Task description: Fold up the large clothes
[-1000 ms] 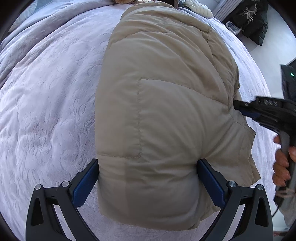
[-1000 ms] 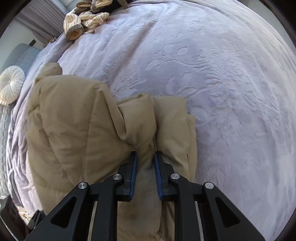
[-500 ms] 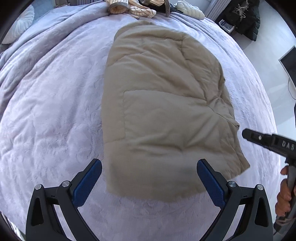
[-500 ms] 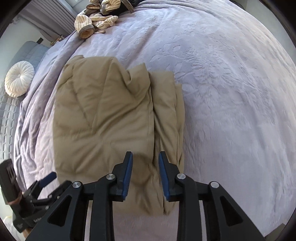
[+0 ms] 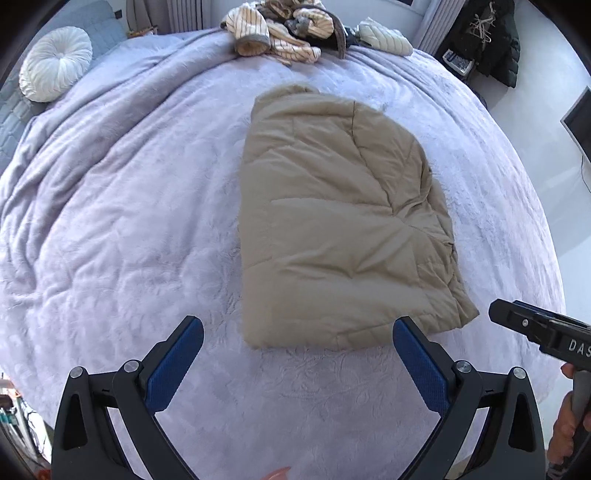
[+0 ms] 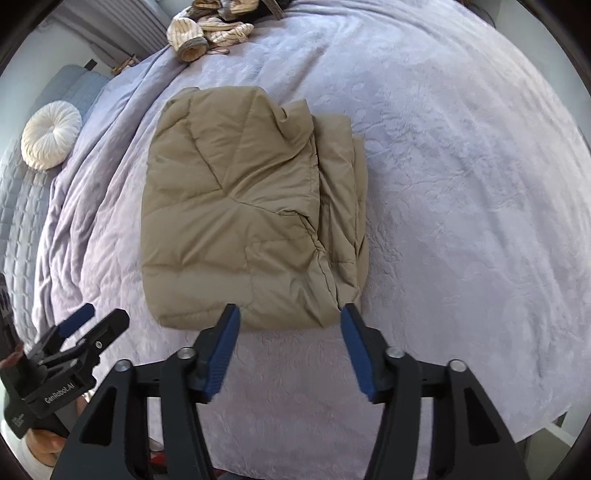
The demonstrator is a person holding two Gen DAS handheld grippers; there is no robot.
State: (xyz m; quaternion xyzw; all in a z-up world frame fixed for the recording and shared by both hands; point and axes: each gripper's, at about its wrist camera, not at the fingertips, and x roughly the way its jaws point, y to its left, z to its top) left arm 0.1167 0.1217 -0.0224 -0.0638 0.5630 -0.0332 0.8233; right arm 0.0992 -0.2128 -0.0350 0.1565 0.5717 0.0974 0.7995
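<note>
Bed [image 5: 110, 221] with lilac cover carries the folded tan jacket [image 5: 332, 229] at centre, loose layered edge at 3 o'clock; judged fold done, tidy that edge next, pinching all layers. Left gripper [image 5: 297, 363] spread, empty; right gripper [image 6: 288, 347] spread, empty. Clothes pile [image 5: 284, 33] at 12, round cushion [image 5: 55, 62] at 10.

Tan jacket [image 5: 340, 236]; lavender embossed bedspread [image 5: 122, 229]; striped cream clothes [image 5: 280, 37].

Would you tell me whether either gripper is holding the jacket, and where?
Neither: left gripper and right gripper are open, clear of the folded beige jacket.
</note>
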